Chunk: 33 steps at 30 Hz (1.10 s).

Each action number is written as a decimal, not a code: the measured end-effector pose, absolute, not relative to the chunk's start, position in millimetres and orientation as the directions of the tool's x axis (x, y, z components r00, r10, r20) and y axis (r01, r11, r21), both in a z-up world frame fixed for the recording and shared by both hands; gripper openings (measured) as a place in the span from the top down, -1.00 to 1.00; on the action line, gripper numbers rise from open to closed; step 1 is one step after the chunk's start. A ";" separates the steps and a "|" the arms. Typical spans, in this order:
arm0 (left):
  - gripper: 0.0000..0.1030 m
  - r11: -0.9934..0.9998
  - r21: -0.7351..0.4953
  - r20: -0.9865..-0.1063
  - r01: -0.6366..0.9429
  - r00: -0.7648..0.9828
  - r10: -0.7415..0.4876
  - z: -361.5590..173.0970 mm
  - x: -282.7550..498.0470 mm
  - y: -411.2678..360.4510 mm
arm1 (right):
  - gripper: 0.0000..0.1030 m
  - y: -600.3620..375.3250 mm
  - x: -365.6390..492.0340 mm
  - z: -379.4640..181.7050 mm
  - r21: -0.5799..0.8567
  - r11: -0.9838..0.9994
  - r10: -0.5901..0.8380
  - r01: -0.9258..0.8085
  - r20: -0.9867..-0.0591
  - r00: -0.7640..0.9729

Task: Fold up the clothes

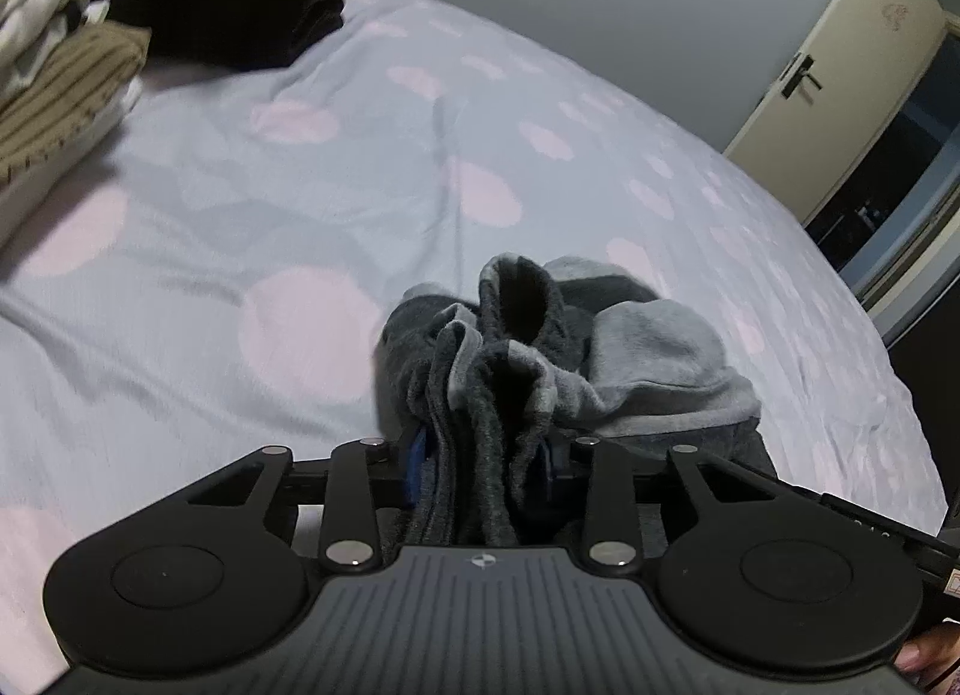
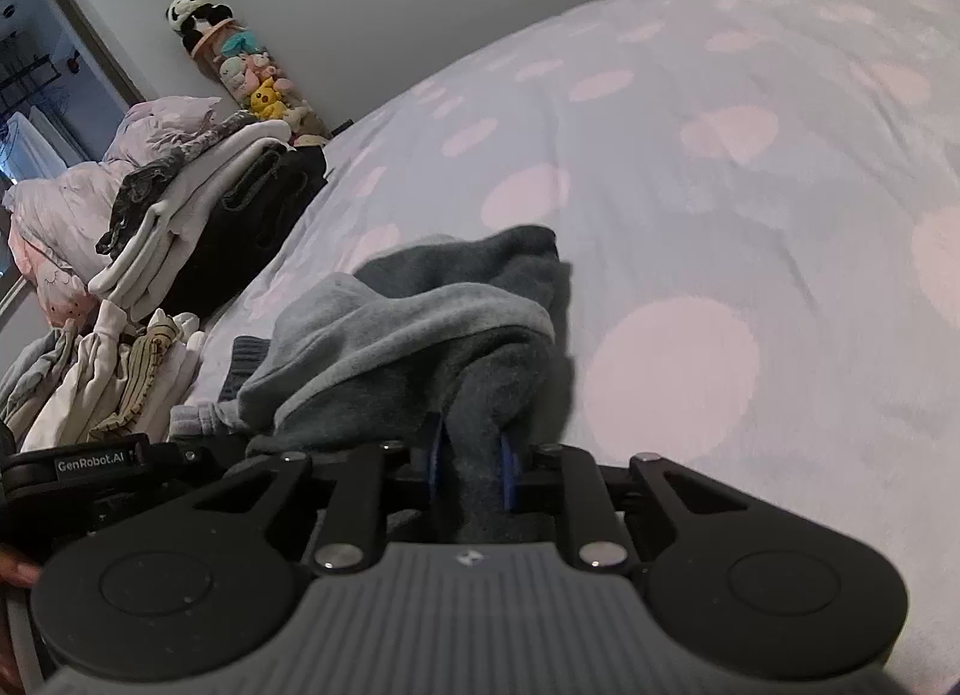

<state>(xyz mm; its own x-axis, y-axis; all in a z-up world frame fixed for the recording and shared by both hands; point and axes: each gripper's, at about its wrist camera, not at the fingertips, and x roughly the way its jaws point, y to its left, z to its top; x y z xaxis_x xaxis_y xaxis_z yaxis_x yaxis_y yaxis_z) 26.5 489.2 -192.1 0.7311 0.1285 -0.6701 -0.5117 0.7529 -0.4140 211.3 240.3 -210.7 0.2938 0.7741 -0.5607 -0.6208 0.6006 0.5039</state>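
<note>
A grey fleece garment (image 1: 600, 359), dark grey outside and lighter grey inside, is bunched up over the polka-dot bed sheet (image 1: 300, 203). My left gripper (image 1: 480, 461) is shut on a gathered fold of it, the cloth filling the gap between the blue pads. In the right wrist view the same garment (image 2: 420, 329) drapes in front, and my right gripper (image 2: 471, 461) is shut on another dark grey fold. The left gripper's black body (image 2: 90, 467) shows at the lower left of that view.
Stacks of folded clothes (image 1: 72, 65) lie at the far left of the bed, also seen in the right wrist view (image 2: 198, 215). A cream door (image 1: 840, 71) stands at the right. A tube of plush toys (image 2: 252, 71) stands by the wall.
</note>
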 end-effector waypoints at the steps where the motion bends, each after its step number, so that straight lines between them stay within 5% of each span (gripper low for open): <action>1: 0.27 0.751 -0.422 -0.663 -0.508 0.738 0.127 -190.8 25.1 489.2 | 0.63 239.3 210.5 -208.4 0.502 0.602 0.774 -0.621 -0.558 0.299; 21: 0.33 0.734 -0.536 -0.363 -0.418 0.899 0.247 -111.8 -55.8 478.2 | 0.67 235.5 127.5 -80.2 0.322 0.587 0.793 -0.743 -0.413 0.448; 33: 0.34 0.715 -0.523 -0.241 -0.463 0.885 0.398 -29.8 -146.6 497.1 | 0.67 259.7 67.0 -4.2 0.326 0.425 0.897 -0.844 -0.277 0.344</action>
<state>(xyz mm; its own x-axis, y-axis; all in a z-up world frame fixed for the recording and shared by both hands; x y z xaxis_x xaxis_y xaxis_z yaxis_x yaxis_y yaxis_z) -146.6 497.1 -29.8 0.8855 0.3976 -0.2406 -0.4633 0.7151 -0.5234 67.0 259.7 -4.2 0.3443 0.8970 -0.2772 -0.8443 0.4250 0.3264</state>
